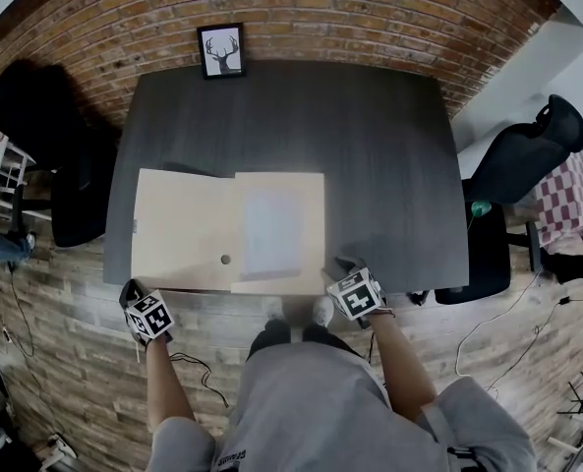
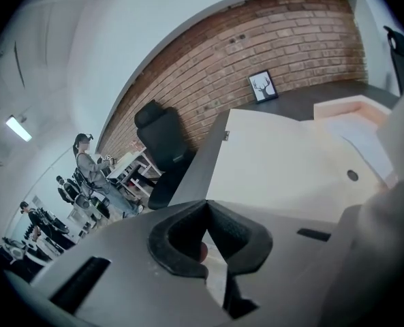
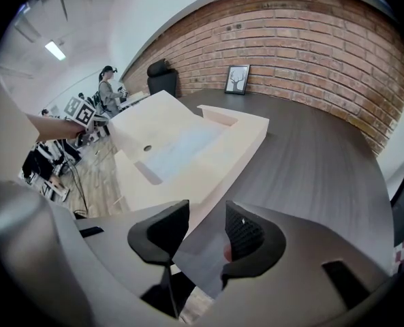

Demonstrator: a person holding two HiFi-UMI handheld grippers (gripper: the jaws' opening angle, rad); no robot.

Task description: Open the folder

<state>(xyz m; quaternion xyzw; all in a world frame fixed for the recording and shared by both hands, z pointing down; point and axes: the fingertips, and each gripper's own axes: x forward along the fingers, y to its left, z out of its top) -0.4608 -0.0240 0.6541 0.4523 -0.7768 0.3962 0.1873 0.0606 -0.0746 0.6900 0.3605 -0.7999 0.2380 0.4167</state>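
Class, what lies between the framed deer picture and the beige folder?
Only bare dark tabletop, in the head view, separates the black-framed deer picture from the beige cardboard folder.

The folder point(image 1: 183, 226) is showing plain cream, its sheet point(image 1: 271, 226) a pale bluish white; the table point(image 1: 370, 136) is showing dark grey wood grain; the wall point(image 1: 389, 13) is showing red-brown brick; the picture point(image 1: 221, 50) is showing a black frame and black antlers on white; the left gripper point(image 1: 132, 291) and right gripper point(image 1: 348, 265) are bearing black-and-white square markers; the floor point(image 1: 527, 362) is showing grey-brown planks.
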